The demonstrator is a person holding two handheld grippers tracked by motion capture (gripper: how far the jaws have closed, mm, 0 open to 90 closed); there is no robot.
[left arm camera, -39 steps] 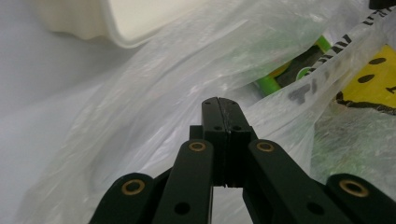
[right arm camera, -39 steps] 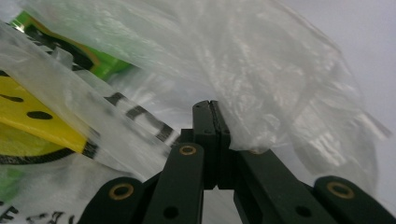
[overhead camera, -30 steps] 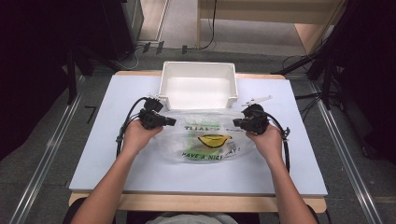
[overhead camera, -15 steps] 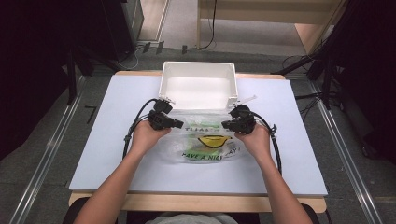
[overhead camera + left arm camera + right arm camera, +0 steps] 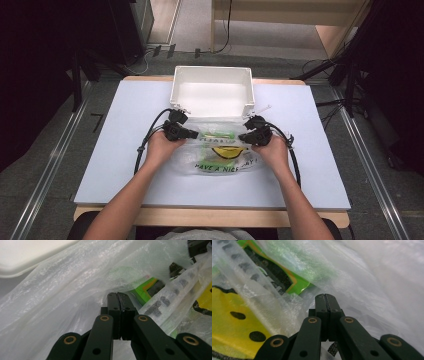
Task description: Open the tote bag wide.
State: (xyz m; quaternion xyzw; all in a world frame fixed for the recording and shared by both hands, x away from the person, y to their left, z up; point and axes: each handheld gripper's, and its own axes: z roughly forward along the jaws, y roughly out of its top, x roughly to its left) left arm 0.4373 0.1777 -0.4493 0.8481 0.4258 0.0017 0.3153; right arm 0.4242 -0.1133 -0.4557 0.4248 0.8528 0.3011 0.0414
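Holding, item one: clear plastic bag (image 5: 220, 150), printed with a yellow smiley, lying on the white table (image 5: 120, 150) just in front of the white bin (image 5: 212, 90); a green packet (image 5: 146, 288) shows inside it. Item two: my left gripper (image 5: 192, 133), jaws pressed together, at the bag's left top edge. Item three: my right gripper (image 5: 245, 136), likewise pressed together, at the right top edge. Whether film is pinched between either pair, I cannot tell. Purpose, as I judge it: one tool per corner to control the mouth.

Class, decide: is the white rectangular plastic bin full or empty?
Empty: the white rectangular plastic bin shows a bare white floor in the high view.
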